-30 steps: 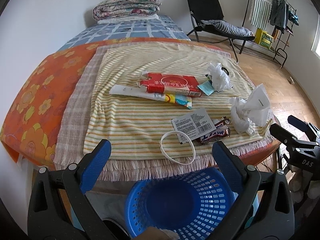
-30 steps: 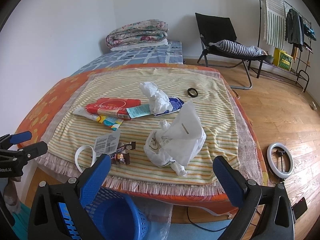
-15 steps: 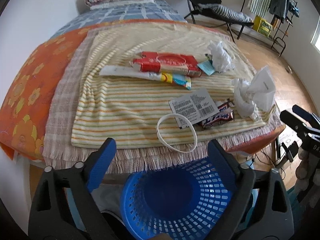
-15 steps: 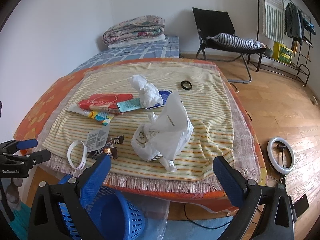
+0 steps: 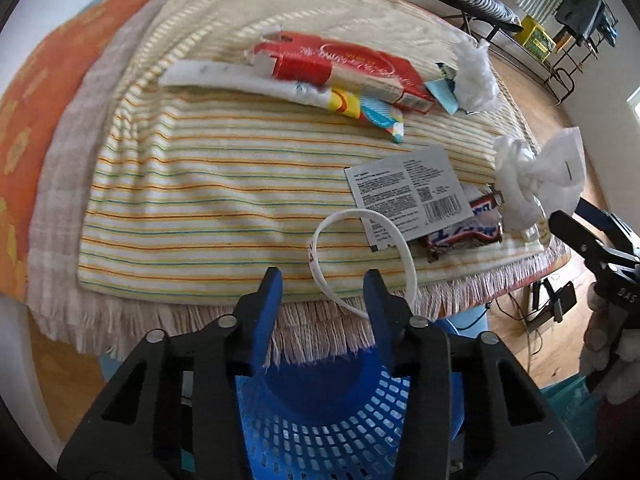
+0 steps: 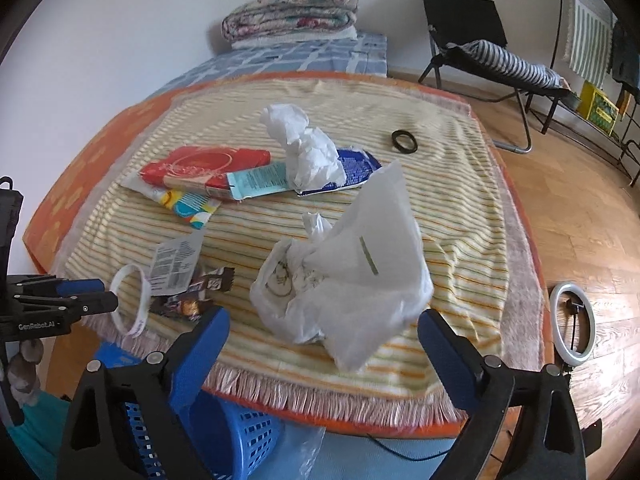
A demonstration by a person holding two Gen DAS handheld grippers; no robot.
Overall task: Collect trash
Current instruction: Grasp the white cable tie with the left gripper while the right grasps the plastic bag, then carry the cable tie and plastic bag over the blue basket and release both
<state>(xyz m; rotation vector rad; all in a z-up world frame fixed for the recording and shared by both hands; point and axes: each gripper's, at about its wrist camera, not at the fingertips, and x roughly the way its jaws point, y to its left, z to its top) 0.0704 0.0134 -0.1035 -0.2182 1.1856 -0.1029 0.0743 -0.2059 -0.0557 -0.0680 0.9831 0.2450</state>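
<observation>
A fringed, striped woven cloth [image 5: 208, 184] covers the bench. On it lie a flat red carton [image 5: 344, 66], a printed paper card [image 5: 408, 192], a glossy candy wrapper [image 5: 464, 232], a thin white plastic ring [image 5: 320, 248] at the near edge, and a crumpled translucent plastic bag [image 6: 352, 280]. A perforated blue basket [image 5: 320, 420] stands below. The left claw [image 5: 324, 286] has just been narrowing, dropping closer around the ring's near arc, not yet pinching it. The right claw [image 6: 320, 332] hangs released, wide, nearer the bag than before.

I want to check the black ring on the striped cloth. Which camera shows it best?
The right wrist view: the black ring lies in plain sight on the striped cloth, far side. The left wrist view does not show it.
</observation>
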